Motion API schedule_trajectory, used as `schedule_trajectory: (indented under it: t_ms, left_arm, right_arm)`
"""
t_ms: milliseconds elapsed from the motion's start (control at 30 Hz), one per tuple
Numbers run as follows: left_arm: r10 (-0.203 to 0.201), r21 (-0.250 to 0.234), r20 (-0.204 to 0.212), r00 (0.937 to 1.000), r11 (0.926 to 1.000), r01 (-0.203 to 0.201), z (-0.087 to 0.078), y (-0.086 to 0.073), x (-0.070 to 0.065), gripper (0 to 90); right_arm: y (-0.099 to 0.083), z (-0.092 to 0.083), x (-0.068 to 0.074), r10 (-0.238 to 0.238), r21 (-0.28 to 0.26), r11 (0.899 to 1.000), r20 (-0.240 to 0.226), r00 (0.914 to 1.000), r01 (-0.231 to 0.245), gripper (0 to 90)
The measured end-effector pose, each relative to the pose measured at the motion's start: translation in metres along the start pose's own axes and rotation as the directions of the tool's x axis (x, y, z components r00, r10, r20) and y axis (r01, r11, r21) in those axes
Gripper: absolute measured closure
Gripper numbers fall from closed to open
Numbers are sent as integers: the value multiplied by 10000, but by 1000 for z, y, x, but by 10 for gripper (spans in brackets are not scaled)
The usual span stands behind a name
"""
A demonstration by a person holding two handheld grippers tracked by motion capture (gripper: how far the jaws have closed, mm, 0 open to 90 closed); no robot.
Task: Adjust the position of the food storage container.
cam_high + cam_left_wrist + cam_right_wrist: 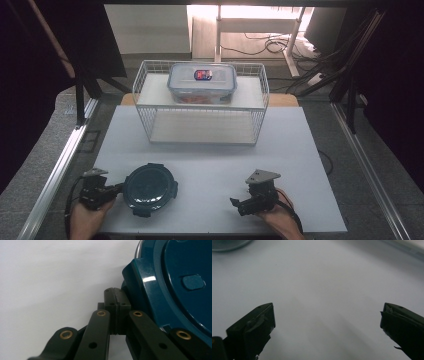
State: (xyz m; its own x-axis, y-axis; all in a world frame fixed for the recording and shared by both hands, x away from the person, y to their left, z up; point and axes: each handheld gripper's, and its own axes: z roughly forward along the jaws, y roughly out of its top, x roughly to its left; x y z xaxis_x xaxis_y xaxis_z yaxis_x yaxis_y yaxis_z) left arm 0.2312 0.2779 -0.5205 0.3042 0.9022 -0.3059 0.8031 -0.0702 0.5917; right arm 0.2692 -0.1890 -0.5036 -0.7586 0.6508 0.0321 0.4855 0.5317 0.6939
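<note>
- resting on the white tabletop (210,165) near its front left corner, a round dark-teal container lid (149,189) with four locking tabs is recorded; it lies flat, top face up.
- left gripper (118,188): jaws pressed fully together with nothing between them, tips set against a side tab of the lid (175,290). judged as a closed nudge or steadying contact at the rim rather than a grasp.
- right gripper (236,203): jaws spread wide over bare tabletop, nothing held, well apart from the lid; judged as kept ready while the left one works.
- white wire basket (200,102): placed at the back centre of the table, open side toward the person, with an upper shelf.
- rectangular clear food container (202,81) with a clip-on lid and a red-blue label: set on the basket's upper shelf, closed.
- surface: matte white board, framed by metal rails (60,165) at both sides.
- room: grey carpeted floor, dark curtains left and right, cables (270,47) and a table leg beyond, bright light at the far end.
</note>
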Motion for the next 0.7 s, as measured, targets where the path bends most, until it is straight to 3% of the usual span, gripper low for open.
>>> schedule_trajectory:
  t_ms: [67,133,167,200,267,333,467,567,700]
  left_arm:
    - [135,71,237,9996,9999,-136,5,2,-6,900]
    - [190,103,367,9991,9998,-194,7,4,-9,900]
    - [306,160,568,9979,9994,-315,11,6,-16,900]
    - [364,189,645,9973,9991,-377,13,7,-18,900]
    - [380,190,721,9967,9990,-395,15,7,-21,900]
    - [473,272,927,9946,9984,-500,20,9,-30,900]
    - [567,354,1255,9905,9975,-616,26,11,-40,900]
    - [678,390,1391,9880,9965,-739,30,13,-48,900]
    - [741,411,1633,9838,9958,-818,35,14,-57,900]
  right_arm:
    - [1,0,0,353,137,9993,-474,9983,-347,6]
    - [1,-1,0,399,134,9991,-588,9975,-391,56]
    - [3,-6,4,362,172,9992,-457,9983,-355,311]
    - [4,-7,6,285,202,9994,-578,9979,-274,471]
    - [5,-7,9,-28,393,9992,-970,9953,66,648]
    - [4,-5,15,-547,620,9962,-1060,9929,615,771]
    - [6,2,30,-1072,733,9898,-1828,9773,1223,884]
    - [10,5,41,-1234,658,9877,-2265,9662,1416,890]
    - [13,9,53,-1353,573,9854,-3070,9420,1602,890]
